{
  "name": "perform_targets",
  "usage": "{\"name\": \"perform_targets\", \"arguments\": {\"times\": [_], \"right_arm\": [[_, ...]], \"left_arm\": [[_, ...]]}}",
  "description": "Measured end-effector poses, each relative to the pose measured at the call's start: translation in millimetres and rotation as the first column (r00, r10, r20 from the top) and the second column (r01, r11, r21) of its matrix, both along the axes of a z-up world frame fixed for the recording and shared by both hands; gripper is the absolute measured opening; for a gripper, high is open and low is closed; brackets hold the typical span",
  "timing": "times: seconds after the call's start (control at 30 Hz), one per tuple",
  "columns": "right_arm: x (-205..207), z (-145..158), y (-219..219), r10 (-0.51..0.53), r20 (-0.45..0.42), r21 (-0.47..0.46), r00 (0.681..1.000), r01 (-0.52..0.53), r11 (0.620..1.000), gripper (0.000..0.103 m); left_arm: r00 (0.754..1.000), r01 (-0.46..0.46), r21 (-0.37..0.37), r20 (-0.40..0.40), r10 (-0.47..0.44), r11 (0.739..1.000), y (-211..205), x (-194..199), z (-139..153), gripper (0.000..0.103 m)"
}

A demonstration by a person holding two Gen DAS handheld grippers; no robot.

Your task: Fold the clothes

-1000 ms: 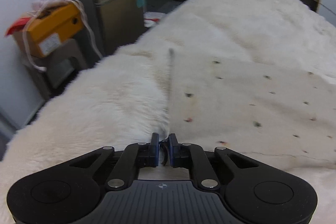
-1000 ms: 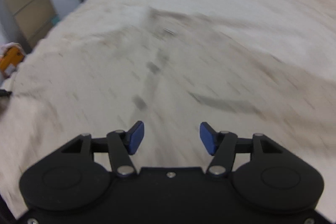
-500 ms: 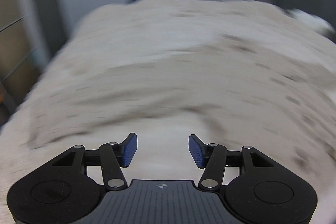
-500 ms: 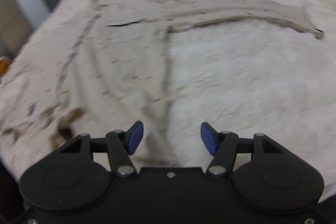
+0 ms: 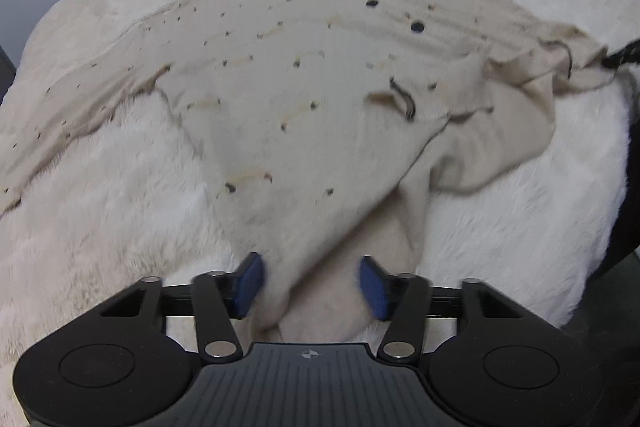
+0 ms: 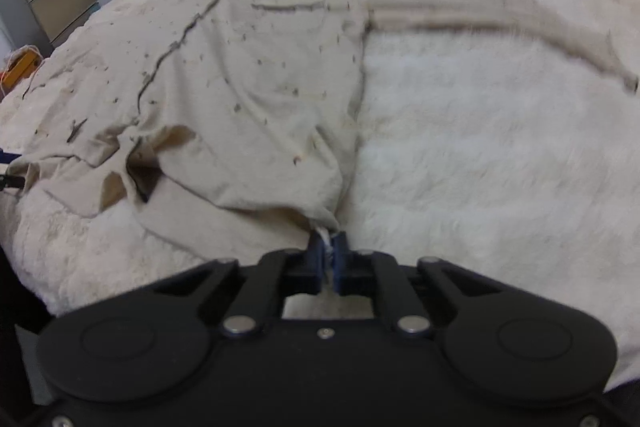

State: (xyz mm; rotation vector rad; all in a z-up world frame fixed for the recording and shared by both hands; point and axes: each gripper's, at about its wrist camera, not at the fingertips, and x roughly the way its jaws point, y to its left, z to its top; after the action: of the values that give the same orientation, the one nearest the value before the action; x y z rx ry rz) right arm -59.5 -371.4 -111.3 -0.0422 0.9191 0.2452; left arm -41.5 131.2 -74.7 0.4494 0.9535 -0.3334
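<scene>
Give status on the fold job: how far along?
Early. Done: beige garment lies mostly spread on the fluffy blanket. In hand: right hand-held gripper pinches its hem corner; left hand-held gripper stands open around another corner. Left: every fold.

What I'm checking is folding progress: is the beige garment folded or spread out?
Spread out, not folded. The garment lies flat on the white blanket, sleeves stretched sideways; only its near hem is bunched.
</scene>
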Motion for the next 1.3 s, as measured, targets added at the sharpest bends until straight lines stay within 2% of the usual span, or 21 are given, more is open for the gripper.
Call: {"name": "perform_targets", "arguments": {"times": [0.03,0.13,0.2,0.3,0.37,0.4,0.43,0.47,0.5,0.57,0.6,0.67,0.7,0.83,0.93,1.0,1.07,1.13,1.2,1.3], "right_arm": [[-4,8,0,-0.006,0.04,-0.052,0.999,0.008,0.999,0.001],[-10,32,-7,-0.05,0.138,-0.186,0.989,0.076,0.98,0.0],[-13,37,-12,-0.06,0.153,-0.221,0.986,0.093,0.971,0.001],[-12,21,-2,0.004,0.079,-0.301,0.997,0.021,0.953,0.003],[-15,19,5,0.008,0.078,-0.342,0.997,0.019,0.939,0.01],[-17,22,9,0.002,0.095,-0.343,0.996,0.03,0.939,0.013],[-20,28,15,0.008,0.119,-0.326,0.993,0.031,0.945,0.015],[-23,38,24,0.019,0.155,-0.293,0.988,0.028,0.956,0.019],[-26,47,34,0.037,0.182,-0.259,0.983,0.011,0.966,0.026],[-26,53,64,0.128,0.199,-0.195,0.972,-0.089,0.977,0.036],[-24,52,83,0.181,0.205,-0.173,0.962,-0.147,0.974,0.04],[-23,47,116,0.261,0.209,-0.161,0.942,-0.23,0.96,0.04],[-21,40,148,0.335,0.21,-0.162,0.918,-0.305,0.938,0.04],[-12,10,229,0.481,0.212,-0.14,0.851,-0.461,0.877,0.04],[-5,-15,278,0.534,0.213,-0.175,0.818,-0.506,0.845,0.04],[1,-17,291,0.554,0.225,-0.188,0.801,-0.523,0.832,0.041],[12,-4,291,0.546,0.247,-0.114,0.801,-0.535,0.837,0.045],[29,4,292,0.536,0.233,-0.042,0.812,-0.542,0.839,0.047],[59,8,296,0.524,0.176,0.032,0.833,-0.537,0.843,0.047],[90,-6,309,0.537,0.053,0.1,0.842,-0.54,0.836,0.043]], "left_arm": [[1.0,-0.001,0.023,0.01,0.001,1.0,2,-2,3,0.002],[0.995,-0.039,0.005,0.093,0.038,0.999,17,-16,30,0.002],[0.99,-0.04,0.009,0.133,0.038,0.999,20,-27,41,0.002],[0.997,0.059,0.07,0.047,-0.063,0.996,11,-40,30,0.002],[0.995,0.089,0.15,0.042,-0.096,0.985,7,-47,17,0.004],[0.994,0.089,0.158,0.047,-0.098,0.983,7,-49,15,0.005],[0.995,0.08,0.135,0.049,-0.088,0.988,10,-50,16,0.007],[0.996,0.065,0.097,0.055,-0.071,0.993,14,-50,19,0.016],[0.997,0.052,0.057,0.06,-0.056,0.997,18,-49,22,0.028],[0.997,0.033,-0.009,0.072,-0.032,0.999,25,-46,27,0.036],[0.996,0.031,-0.015,0.079,-0.03,0.999,25,-44,26,0.038],[0.995,0.028,-0.017,0.093,-0.026,0.999,23,-41,23,0.039],[0.995,0.03,-0.022,0.093,-0.028,0.999,23,-38,21,0.039],[0.997,0.012,-0.042,0.076,-0.009,0.999,15,-27,11,0.039],[0.998,-0.005,-0.065,0.064,0.009,0.998,16,-23,6,0.039],[0.998,-0.009,-0.078,0.063,0.014,0.997,20,-23,8,0.039],[0.997,-0.01,-0.082,0.074,0.016,0.997,23,-27,12,0.039],[0.996,-0.016,-0.097,0.081,0.024,0.995,28,-29,16,0.039],[0.996,-0.032,-0.114,0.078,0.041,0.993,33,-29,17,0.039],[0.995,-0.065,-0.131,0.061,0.073,0.989,38,-23,13,0.039]]}}
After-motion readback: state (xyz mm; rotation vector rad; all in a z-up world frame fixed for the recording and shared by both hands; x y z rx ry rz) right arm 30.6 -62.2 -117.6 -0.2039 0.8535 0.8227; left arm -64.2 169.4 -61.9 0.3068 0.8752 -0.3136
